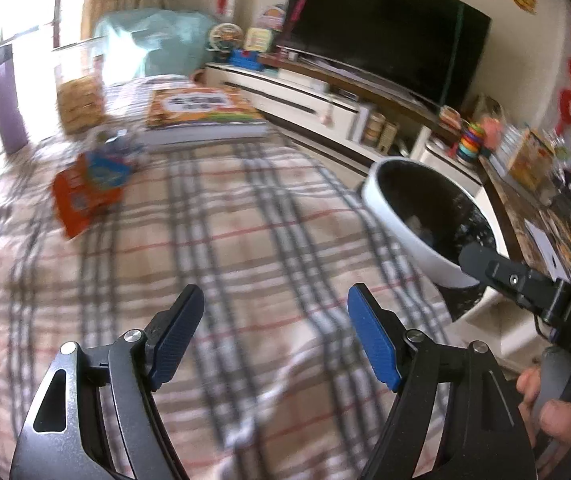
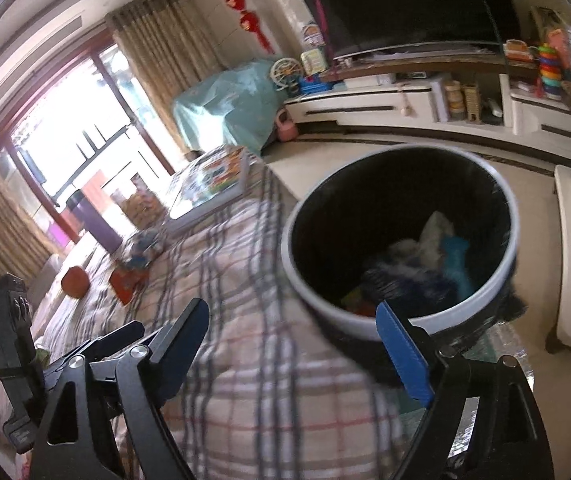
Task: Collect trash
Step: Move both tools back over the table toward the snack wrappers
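My left tongs (image 1: pixel 275 336) apart, nothing between, over plaid cloth (image 1: pixel 225 248). Orange snack wrapper (image 1: pixel 81 200) far ahead-left. My right tongs (image 2: pixel 293 356) apart, empty; round white bin with black liner (image 2: pixel 365 320), trash inside, just ahead-right.

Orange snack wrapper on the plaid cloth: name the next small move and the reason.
Probably carry the left gripper forward and left to the orange snack wrapper. Both grippers are open and empty, the white bin with black liner already holds trash, and the wrapper still lies on the plaid cloth.
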A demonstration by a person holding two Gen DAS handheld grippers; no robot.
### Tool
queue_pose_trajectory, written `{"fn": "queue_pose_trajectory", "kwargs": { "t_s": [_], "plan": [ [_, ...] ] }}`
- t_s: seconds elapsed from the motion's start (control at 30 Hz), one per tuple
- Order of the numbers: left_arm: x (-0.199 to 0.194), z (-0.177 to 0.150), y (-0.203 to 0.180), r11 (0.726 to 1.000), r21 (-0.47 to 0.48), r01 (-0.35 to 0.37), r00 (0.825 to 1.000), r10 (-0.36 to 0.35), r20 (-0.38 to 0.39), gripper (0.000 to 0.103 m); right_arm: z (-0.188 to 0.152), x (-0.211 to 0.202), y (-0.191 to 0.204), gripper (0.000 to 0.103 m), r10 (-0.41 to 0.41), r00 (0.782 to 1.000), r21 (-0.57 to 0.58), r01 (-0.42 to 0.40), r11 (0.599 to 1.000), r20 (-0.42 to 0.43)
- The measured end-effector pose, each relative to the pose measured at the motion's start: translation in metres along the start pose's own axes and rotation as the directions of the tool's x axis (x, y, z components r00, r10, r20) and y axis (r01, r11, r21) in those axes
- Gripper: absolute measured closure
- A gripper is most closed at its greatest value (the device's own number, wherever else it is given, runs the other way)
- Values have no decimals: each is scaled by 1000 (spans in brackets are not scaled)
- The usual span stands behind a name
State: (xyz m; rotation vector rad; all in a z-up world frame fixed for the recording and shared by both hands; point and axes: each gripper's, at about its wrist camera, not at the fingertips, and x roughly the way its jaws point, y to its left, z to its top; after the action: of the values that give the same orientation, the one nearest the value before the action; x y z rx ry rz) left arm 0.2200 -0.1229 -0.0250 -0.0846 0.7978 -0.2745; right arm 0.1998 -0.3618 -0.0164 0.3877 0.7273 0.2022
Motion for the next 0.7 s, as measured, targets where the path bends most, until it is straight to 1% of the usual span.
{"fn": "queue_pose_trajectory", "kwargs": {
  "t_s": [0.13, 0.4, 0.7],
  "plan": [
    [-10, -6, 25, 999, -43, -26, 1000, 26, 4, 27, -9, 9, 22, 16, 29, 999, -20, -29, 999, -29],
    [-23, -19, 71, 989, -128, -70, 997, 71, 4, 27, -23, 23, 57, 14, 66, 996, -56, -69, 996, -57],
    [-25, -21, 102, 977, -184, -104, 994, 105, -3, 27, -32, 43, 86, 14, 97, 990, -95, -107, 990, -98]
  ]
}}
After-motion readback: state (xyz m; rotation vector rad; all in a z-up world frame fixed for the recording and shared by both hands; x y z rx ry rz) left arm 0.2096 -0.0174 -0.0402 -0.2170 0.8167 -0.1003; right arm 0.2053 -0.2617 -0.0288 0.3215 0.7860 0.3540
